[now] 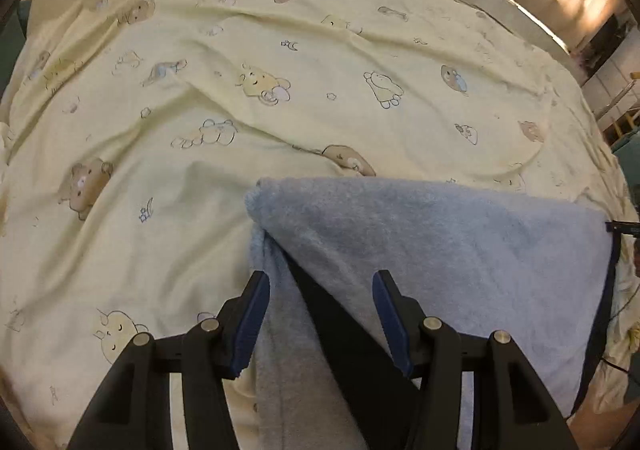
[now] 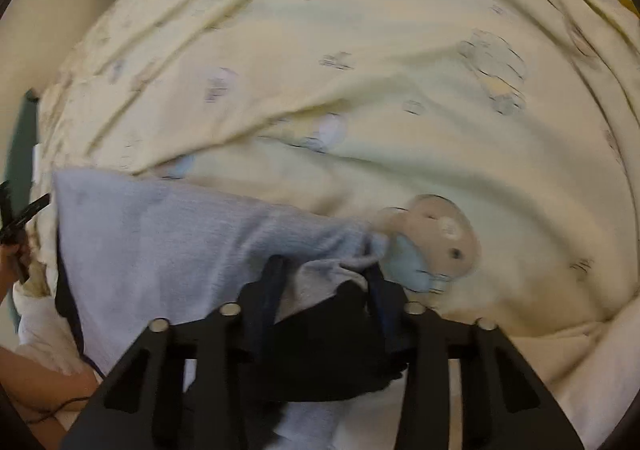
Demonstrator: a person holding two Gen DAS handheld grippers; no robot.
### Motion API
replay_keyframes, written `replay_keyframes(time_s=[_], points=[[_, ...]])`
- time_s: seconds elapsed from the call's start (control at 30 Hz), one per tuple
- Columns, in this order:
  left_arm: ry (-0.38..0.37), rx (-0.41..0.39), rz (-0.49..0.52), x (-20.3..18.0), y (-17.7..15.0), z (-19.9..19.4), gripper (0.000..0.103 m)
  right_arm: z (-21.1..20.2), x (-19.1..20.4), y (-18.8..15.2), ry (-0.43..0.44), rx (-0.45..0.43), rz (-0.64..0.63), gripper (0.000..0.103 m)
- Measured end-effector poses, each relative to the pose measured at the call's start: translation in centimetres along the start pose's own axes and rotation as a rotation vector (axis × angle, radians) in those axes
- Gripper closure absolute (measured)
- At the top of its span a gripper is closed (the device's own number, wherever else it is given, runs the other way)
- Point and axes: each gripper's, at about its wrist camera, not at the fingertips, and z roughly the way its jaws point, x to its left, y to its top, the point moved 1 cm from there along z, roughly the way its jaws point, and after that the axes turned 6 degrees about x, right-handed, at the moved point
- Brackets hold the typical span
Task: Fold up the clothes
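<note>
Pale blue fleece forms the garment [image 1: 440, 262], which lies on a cream bedsheet [image 1: 280, 62] printed with cartoon bears. All positions below are given relative to the garment.

Left gripper [image 1: 320, 286]: positioned over the garment's left edge, pointing steeply down. The blue-padded jaws stand partly apart. A fold of the fleece and a dark lining strip run up between them. The left pad [image 1: 252, 322] lies against the cloth edge; the right pad sits clear of the fabric surface beneath it, so no clamping is visible.

Right gripper [image 2: 326, 270]: positioned at the garment's right corner, also pointing steeply down. The view is motion-blurred. The jaws stand moderately apart with bunched blue cloth and a dark fabric mass between them; whether the pads press on the cloth cannot be determined.

Beyond the garment's right corner, the sheet carries a bear print [image 2: 436, 238]. At the garment's far left in the right wrist view, the other gripper's dark tip and part of a bare forearm [image 2: 44, 382] are visible
</note>
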Motion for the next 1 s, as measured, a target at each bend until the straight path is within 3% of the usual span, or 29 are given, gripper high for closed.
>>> replay_keyframes(time_s=[0.03, 0.07, 0.33, 0.53, 0.57, 0.6, 0.63, 0.73, 1.0], points=[[-0.001, -0.002, 0.002, 0.4, 0.0, 0.0, 0.049, -0.1, 0.3, -0.1, 0.018, -0.015, -0.020, 0.083], [-0.003, -0.004, 0.003, 0.8, -0.1, 0.1, 0.049, -0.3, 0.6, -0.2, 0.009, -0.025, -0.041, 0.086], [-0.035, 0.005, 0.009, 1.3, 4.1, 1.5, 0.049, -2.6, 1.1, -1.6, -0.005, -0.118, -0.045, 0.089], [0.014, 0.038, 0.032, 1.4, 5.2, 2.6, 0.049, -2.5, 1.6, -1.6, -0.015, -0.121, -0.051, 0.089], [0.003, 0.038, 0.032, 1.3, 5.2, 2.6, 0.050, -2.4, 1.8, -1.5, -0.021, -0.121, -0.056, 0.089], [0.026, 0.010, 0.071, 0.7, 5.0, 2.2, 0.079, -2.2, 2.1, -1.3, -0.027, -0.122, -0.061, 0.089], [0.027, -0.001, 0.098, 0.3, 4.8, 1.9, 0.095, -2.2, 2.3, -1.3, -0.032, -0.129, -0.070, 0.090], [0.017, -0.038, 0.108, 0.1, 4.2, 0.6, 0.096, -2.2, 3.0, -1.2, -0.057, -0.152, -0.094, 0.092], [0.024, -0.143, -0.002, 0.6, 5.0, -2.5, 0.096, -4.1, 2.5, -0.8, -0.057, -0.213, -0.024, 0.094]])
